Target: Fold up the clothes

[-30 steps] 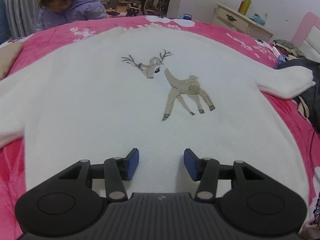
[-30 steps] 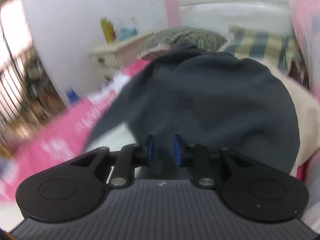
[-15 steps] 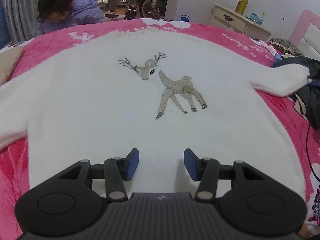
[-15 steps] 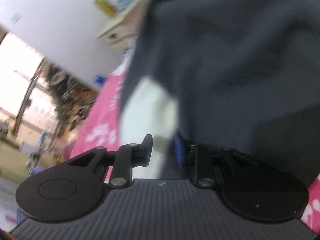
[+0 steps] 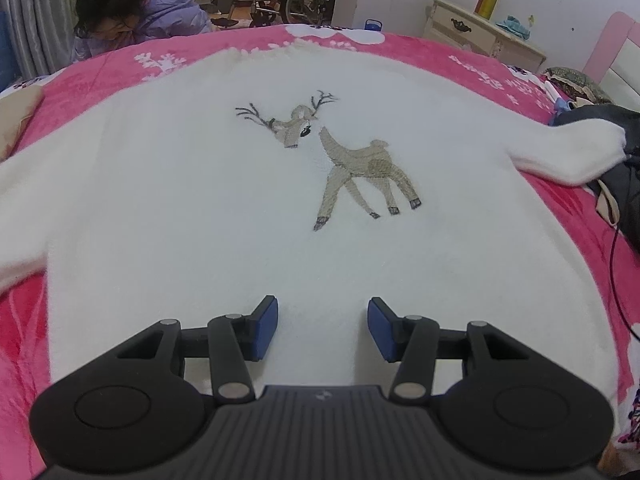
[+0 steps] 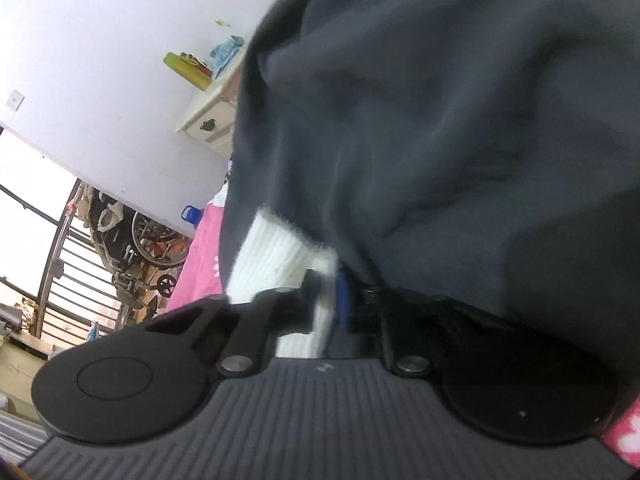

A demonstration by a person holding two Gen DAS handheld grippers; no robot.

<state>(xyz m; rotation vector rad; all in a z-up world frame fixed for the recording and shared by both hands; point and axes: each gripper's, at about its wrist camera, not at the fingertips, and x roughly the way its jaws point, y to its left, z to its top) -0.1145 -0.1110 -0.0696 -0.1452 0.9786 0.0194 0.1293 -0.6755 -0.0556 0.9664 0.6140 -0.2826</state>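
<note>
Two sleeves spread, the soft white deer sweater (image 5: pixel 224 208) lies flat on the pink blanket (image 5: pixel 472 68), light and floppy, best pinched at cuffs: right gripper (image 6: pixel 325 296) seemingly clamps the ribbed cuff (image 6: pixel 272 258), left gripper (image 5: pixel 322 326) gapes empty.

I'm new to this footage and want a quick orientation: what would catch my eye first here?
A big white sweater with a stitched deer lies spread flat across the pink blanket, filling the left wrist view, with the open left tool over its near edge. In the right wrist view, the right tool pinches the sweater's white cuff beneath a dark grey garment.
</note>
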